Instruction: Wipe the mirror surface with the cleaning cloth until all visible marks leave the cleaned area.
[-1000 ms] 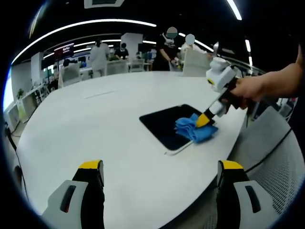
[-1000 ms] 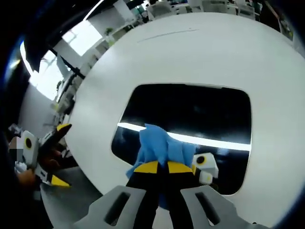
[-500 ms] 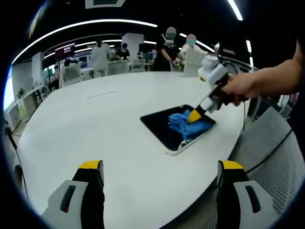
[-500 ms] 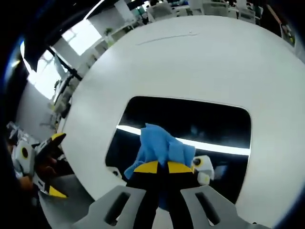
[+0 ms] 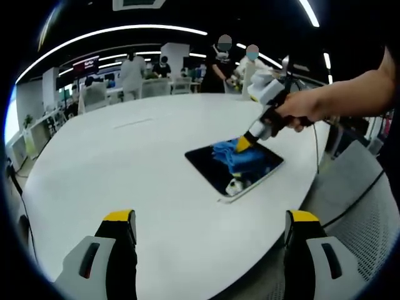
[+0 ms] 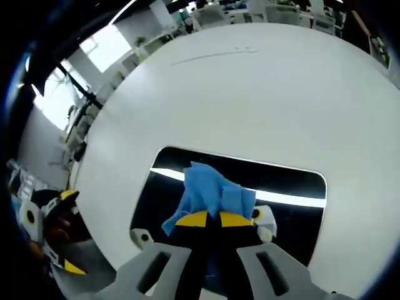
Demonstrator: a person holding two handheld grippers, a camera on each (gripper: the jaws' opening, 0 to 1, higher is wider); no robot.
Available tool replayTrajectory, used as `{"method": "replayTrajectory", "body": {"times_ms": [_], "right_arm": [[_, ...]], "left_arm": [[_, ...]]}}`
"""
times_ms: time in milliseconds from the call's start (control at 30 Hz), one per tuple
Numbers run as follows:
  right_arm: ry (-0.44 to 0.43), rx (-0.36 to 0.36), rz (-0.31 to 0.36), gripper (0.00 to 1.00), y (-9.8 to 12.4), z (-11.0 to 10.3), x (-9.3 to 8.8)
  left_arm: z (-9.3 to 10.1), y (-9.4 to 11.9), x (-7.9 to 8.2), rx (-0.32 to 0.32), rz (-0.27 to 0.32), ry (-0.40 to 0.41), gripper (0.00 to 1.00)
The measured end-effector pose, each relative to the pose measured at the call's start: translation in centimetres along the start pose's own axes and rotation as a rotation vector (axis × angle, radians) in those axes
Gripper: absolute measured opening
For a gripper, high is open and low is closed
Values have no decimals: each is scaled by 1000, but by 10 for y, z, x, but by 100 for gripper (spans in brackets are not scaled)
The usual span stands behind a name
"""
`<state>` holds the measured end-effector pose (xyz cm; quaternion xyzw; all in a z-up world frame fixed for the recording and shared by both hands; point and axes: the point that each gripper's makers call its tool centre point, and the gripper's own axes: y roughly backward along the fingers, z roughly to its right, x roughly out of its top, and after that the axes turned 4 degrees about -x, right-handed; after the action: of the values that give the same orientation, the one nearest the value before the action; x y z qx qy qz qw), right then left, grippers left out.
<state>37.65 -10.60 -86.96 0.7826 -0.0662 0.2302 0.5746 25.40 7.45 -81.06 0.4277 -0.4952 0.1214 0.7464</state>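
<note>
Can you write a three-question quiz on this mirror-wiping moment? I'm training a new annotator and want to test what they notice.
1. True or false: the right gripper is shut on the blue cloth.
2. Where does the cloth lie? A) on the bare white table, beside the mirror; B) on the mirror; C) hanging off the table edge.
3. Fill in: the left gripper hovers over the table with its jaws ____ and nothing between them.

Key: 1 true; 2 B; 3 open.
</note>
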Motion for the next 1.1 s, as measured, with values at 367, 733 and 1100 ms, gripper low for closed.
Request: {"method": "replayTrajectory", "body": {"times_ms": [367,733,1100], "right_arm": [[16,-16,8,0,-8,7,19],[18,-23,15,0,-17,13,36],[13,-32,28,0,-26,18,50]], "left_arm": [[0,0,-1,-1,-7,1,99],[-5,0,0,10,6,12,99],[-4,-1,-2,-3,4,17,99]]}}
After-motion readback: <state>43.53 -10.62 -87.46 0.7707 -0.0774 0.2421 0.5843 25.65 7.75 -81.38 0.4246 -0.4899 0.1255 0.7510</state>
